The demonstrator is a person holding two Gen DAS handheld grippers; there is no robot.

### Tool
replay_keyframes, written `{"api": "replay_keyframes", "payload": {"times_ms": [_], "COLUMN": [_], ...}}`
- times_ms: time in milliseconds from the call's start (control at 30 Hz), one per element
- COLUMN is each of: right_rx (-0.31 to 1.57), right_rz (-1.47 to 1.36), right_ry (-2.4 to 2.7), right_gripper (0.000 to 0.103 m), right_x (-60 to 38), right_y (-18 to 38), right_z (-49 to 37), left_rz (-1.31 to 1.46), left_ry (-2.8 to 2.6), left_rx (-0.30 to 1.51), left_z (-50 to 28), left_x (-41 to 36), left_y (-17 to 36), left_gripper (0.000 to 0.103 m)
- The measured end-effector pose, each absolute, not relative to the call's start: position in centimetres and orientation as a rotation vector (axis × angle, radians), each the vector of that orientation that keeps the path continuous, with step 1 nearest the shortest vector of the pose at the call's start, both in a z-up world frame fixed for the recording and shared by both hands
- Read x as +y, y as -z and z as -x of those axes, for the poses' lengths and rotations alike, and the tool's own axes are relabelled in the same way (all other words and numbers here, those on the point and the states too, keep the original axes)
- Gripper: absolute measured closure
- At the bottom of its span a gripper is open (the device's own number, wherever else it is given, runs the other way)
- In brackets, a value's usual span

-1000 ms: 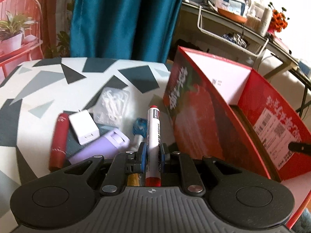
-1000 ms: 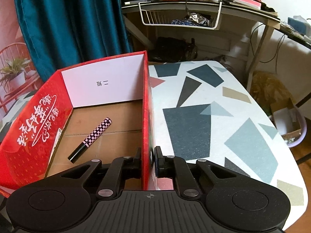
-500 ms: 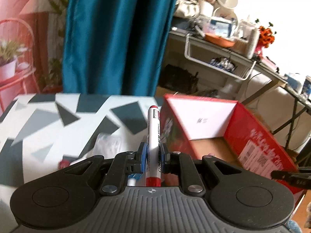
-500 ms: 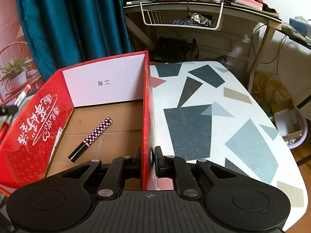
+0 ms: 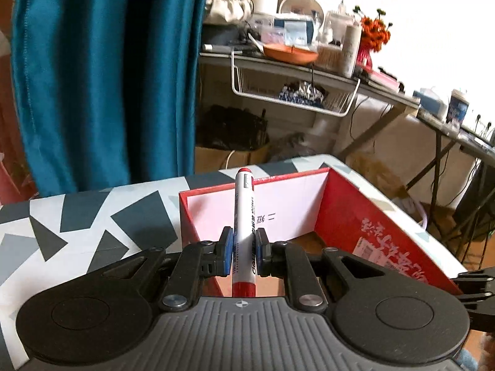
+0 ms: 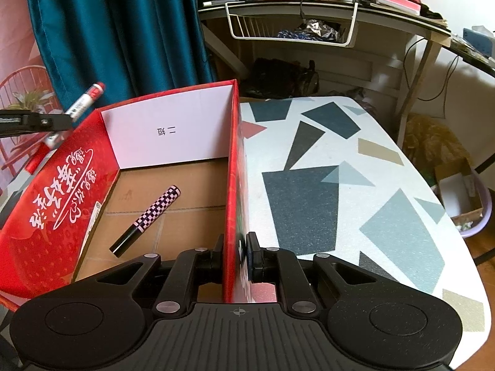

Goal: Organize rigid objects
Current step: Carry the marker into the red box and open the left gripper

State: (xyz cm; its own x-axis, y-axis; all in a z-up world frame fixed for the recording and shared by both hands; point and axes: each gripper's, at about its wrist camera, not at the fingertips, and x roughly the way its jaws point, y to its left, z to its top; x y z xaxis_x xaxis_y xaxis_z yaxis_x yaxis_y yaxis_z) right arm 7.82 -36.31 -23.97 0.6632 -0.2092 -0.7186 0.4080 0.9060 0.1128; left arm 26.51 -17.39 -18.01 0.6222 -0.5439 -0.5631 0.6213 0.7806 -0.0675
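- The left gripper [image 5: 243, 253] has its jaws clamped on a smooth white marker [image 5: 244, 235] with red ends, held above the red cardboard box [image 6: 62, 185], probably for dropping in.
- The right gripper [image 6: 235, 256] pinches the box's thin wall, likely steadying it on the patterned counter [image 6: 340, 170].
- A checkered pen [image 6: 145, 219] lies on the box's brown floor.

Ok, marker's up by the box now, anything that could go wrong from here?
Two risks. The marker is pinched near its lower half by the left gripper, with the long capped end sticking out; it could pivot or clip the red box wall on the way in. The right gripper holds only the thin side wall; a knock could tilt the box and roll the checkered pen inside.
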Motion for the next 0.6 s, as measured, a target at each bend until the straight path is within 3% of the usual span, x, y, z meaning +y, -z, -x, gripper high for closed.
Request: {"api": "replay_keyframes", "payload": {"times_ms": [467,600], "right_rx": [0.780,0.783], "right_rz": [-0.269,-0.268], "right_ry": [0.345,0.341], "right_gripper": [0.091,0.091], "right_x": [-36.3,-36.3], "right_y": [23.9,23.9], "right_z": [-8.0,-8.0], "left_rz": [-0.202,-0.187], "left_ry": [0.660,0.641], "left_rx": [0.662,0.650], "left_z": [-28.1,-27.8], "left_x": [-18.7,-17.9], "left_y": [19.5,19.0], "left_gripper": [0.086,0.074]}}
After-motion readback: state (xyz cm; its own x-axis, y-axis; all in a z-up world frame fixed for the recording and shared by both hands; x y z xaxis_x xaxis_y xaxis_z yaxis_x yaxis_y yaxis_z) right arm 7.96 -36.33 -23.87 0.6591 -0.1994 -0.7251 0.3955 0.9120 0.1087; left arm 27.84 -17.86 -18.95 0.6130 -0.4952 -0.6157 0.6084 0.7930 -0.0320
